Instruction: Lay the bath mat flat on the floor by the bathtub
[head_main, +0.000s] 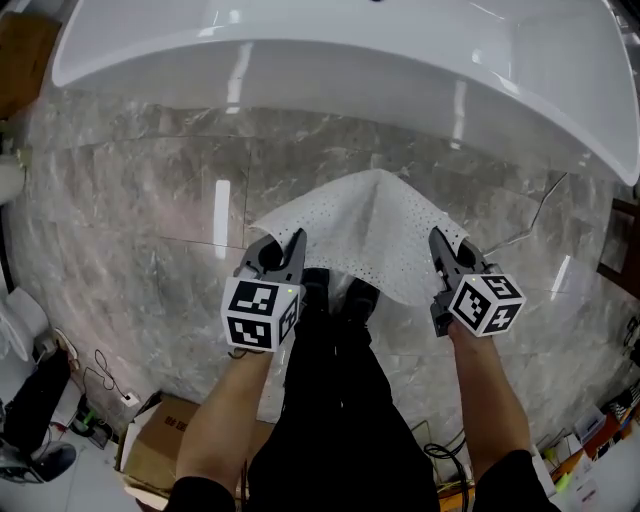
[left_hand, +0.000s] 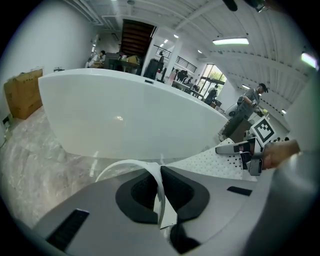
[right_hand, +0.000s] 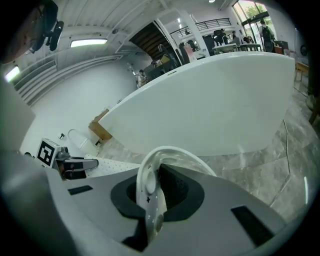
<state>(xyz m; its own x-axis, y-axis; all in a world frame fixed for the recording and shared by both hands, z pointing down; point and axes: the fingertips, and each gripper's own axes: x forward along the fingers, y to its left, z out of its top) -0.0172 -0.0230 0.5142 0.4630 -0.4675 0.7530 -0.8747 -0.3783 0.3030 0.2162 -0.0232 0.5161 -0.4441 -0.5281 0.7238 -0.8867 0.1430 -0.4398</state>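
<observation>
Where the person's dark trousers (head_main: 340, 400) fill the near middle of the head view, a cardboard box (head_main: 160, 440) sits on the floor to their near left, with cables lying beside it. Just beyond the shoes (head_main: 340, 292), the two forearms reach out to either side.

The left gripper (head_main: 293, 243) is clenched on the near left edge of the bath mat (head_main: 370, 225). Its own view shows a thin white fold of the mat pinched between the closed jaws, with a loop of the edge curling out to the left. The right gripper (head_main: 438, 243) is likewise clamped on the near right edge, and its own view shows a rolled, perforated fold squeezed between the jaws.

Between them the white, dotted mat spreads away from the person, over the toes of the shoes, and rises along a soft ridge to a point toward the far side. Whether its far part lies on the floor cannot be told.

Grey marble floor (head_main: 150, 200) surrounds the mat on the left, right and far sides. Beyond it, the white bathtub (head_main: 330, 50) runs across the whole far edge, apart from the mat.
</observation>
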